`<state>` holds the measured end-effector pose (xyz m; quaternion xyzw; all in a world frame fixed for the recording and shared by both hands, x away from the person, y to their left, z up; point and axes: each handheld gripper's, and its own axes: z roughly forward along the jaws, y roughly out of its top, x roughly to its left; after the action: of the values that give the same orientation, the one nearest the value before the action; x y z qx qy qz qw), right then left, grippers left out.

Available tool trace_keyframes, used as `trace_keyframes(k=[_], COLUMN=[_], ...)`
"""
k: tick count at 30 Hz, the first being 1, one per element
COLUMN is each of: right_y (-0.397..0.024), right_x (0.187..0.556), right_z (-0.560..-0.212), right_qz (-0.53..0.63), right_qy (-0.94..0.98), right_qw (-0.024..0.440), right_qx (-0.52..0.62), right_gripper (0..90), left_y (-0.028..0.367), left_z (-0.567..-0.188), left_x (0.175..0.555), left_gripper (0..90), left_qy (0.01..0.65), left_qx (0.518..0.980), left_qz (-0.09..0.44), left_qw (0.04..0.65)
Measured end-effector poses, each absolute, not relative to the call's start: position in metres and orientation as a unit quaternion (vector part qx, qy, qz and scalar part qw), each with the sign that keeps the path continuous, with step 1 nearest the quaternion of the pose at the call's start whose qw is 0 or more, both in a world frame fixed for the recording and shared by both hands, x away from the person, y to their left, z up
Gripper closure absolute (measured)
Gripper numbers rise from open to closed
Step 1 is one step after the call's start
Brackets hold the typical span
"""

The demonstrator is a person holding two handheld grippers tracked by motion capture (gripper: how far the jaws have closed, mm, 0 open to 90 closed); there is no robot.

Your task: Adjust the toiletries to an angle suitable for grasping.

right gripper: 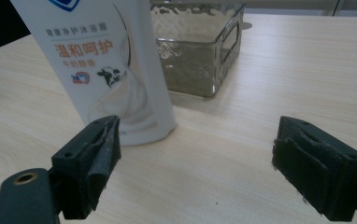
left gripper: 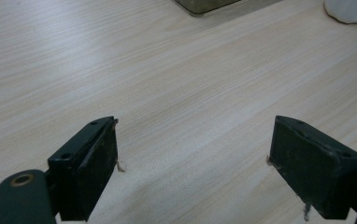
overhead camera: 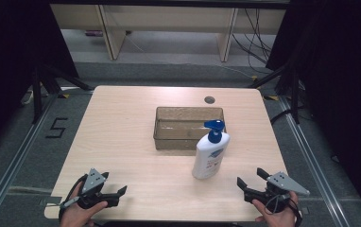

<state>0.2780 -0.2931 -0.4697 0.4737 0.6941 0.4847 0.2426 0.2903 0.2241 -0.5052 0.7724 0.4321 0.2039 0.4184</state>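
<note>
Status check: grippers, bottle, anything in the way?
Left gripper and right gripper open, empty. Bottle upright by bin. Path clear.

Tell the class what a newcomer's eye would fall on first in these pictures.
First comes the white pump bottle with its blue pump head, upright near the table's middle. Just behind it sits a clear rectangular bin, apparently empty. At the near edge, the left gripper and right gripper rest open, holding nothing.

White pump bottle [overhead camera: 210,153] with a blue pump head stands upright on the wooden table [overhead camera: 122,142], just in front of a clear rectangular bin [overhead camera: 188,127]. Left gripper [overhead camera: 111,185] and right gripper [overhead camera: 250,176] rest near the front edge, jaws apart, well clear of the bottle
</note>
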Motion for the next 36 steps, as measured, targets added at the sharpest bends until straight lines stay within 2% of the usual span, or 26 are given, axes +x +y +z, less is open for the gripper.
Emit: trace_keyframes(k=[3, 6, 8, 13, 16, 21, 27, 28, 31, 36], right_y=[-0.293, -0.296, -0.294, -0.292, -0.287, -0.287, -0.280, -0.279, -0.276, -0.269], right_x=[0.276, 0.279, 0.278, 0.278, 0.276, 0.278, 0.275, 0.276, 0.278, 0.276], right_z=[-0.468, -0.468, -0.466, -0.464, -0.462, -0.457, -0.444, -0.439, -0.432, -0.419], right_qz=[0.488, 0.488, 0.491, 0.496, 0.507, 0.503, 0.514, 0.514, 0.514, 0.525], right_qy=[0.690, 0.697, 0.700, 0.704, 0.696, 0.702, 0.698, 0.701, 0.704, 0.705], right_qw=[0.233, 0.257, 0.253, 0.256, 0.230, 0.247, 0.241, 0.259, 0.274, 0.275], right_qx=[0.481, 0.458, 0.452, 0.440, 0.453, 0.439, 0.437, 0.420, 0.405, 0.391], right_gripper=[15.4, 15.5, 20.5, 22.9, 26.7, 27.8, 28.0, 28.0, 28.1, 30.1], left_y=[0.225, 0.225, 0.225, 0.224, 0.225, 0.224, 0.224, 0.225, 0.225, 0.226], left_z=[-0.505, -0.505, -0.505, -0.505, -0.506, -0.505, -0.505, -0.504, -0.504, -0.504], left_x=[0.290, 0.290, 0.290, 0.291, 0.291, 0.291, 0.291, 0.291, 0.291, 0.291], left_gripper=[14.7, 14.7, 14.7, 14.7, 14.7, 14.7, 14.7, 14.7, 14.7, 14.7], left_qy=[0.433, 0.437, 0.437, 0.437, 0.436, 0.434, 0.432, 0.431, 0.432, 0.434], left_qx=[0.771, 0.769, 0.769, 0.768, 0.768, 0.767, 0.768, 0.769, 0.769, 0.771], left_qz=[0.206, 0.208, 0.208, 0.207, 0.207, 0.209, 0.208, 0.209, 0.209, 0.210], left_qw=[0.419, 0.419, 0.418, 0.421, 0.420, 0.423, 0.424, 0.423, 0.421, 0.417])
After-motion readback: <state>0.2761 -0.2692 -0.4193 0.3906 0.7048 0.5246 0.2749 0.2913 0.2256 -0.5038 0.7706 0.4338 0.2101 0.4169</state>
